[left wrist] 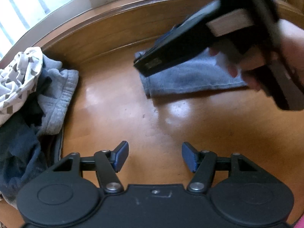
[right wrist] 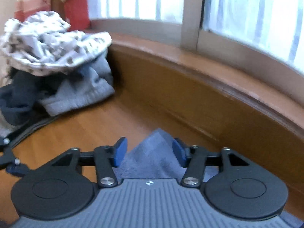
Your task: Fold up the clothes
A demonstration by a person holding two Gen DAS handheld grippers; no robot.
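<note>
Cloth first: we see the folded blue towel [right wrist: 154, 152] lying on the wooden floor [left wrist: 117, 102], one corner peaking between our right gripper [right wrist: 150, 152] pads, which stand apart and clear of it. Our left gripper [left wrist: 154, 156] hangs open over bare floor, well short of the towel. A wooden ledge [right wrist: 209, 66] bounds the far side; the unfolded clothes pile [left wrist: 34, 87] crowds the left.

blue-grey towel [left wrist: 190, 77] folded flat on floor | unfolded clothes pile [left wrist: 28, 87], apparently heaped, far left
</note>
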